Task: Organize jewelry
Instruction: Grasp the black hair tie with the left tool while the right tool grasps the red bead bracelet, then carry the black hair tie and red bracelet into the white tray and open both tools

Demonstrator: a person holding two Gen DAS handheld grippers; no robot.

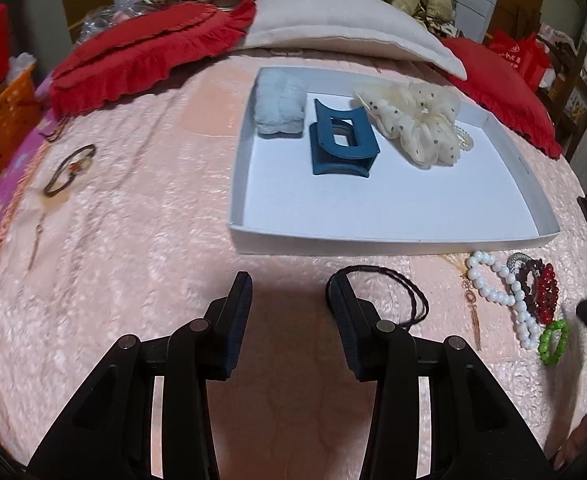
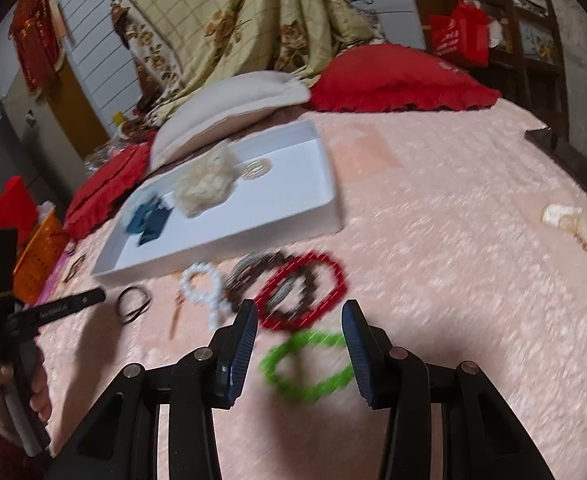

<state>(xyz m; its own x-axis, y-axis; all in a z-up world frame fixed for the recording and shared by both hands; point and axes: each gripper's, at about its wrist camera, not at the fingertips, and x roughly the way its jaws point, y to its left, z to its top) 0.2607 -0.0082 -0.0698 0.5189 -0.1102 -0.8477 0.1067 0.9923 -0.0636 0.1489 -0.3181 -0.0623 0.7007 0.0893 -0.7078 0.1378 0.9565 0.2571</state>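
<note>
A white tray (image 1: 393,236) on the pink bedspread holds a light blue scrunchie (image 1: 279,106), a blue claw clip (image 1: 341,144), a cream dotted scrunchie (image 1: 417,120) and a pearl band (image 1: 464,138). My left gripper (image 1: 289,284) is open and empty, its right finger at a black hair tie (image 1: 405,292). To the right lie a white pearl bracelet (image 1: 501,296), a dark brown bracelet (image 2: 261,276), a red bead bracelet (image 2: 305,292) and a green bead bracelet (image 2: 309,364). My right gripper (image 2: 299,312) is open, straddling the green bracelet.
Red pillows (image 1: 145,56) and a beige pillow (image 1: 349,24) lie behind the tray. An orange basket (image 1: 1,136) stands at the left edge. A brown hair tie (image 1: 69,170) lies on the bedspread far left. A small white object (image 2: 561,216) lies right.
</note>
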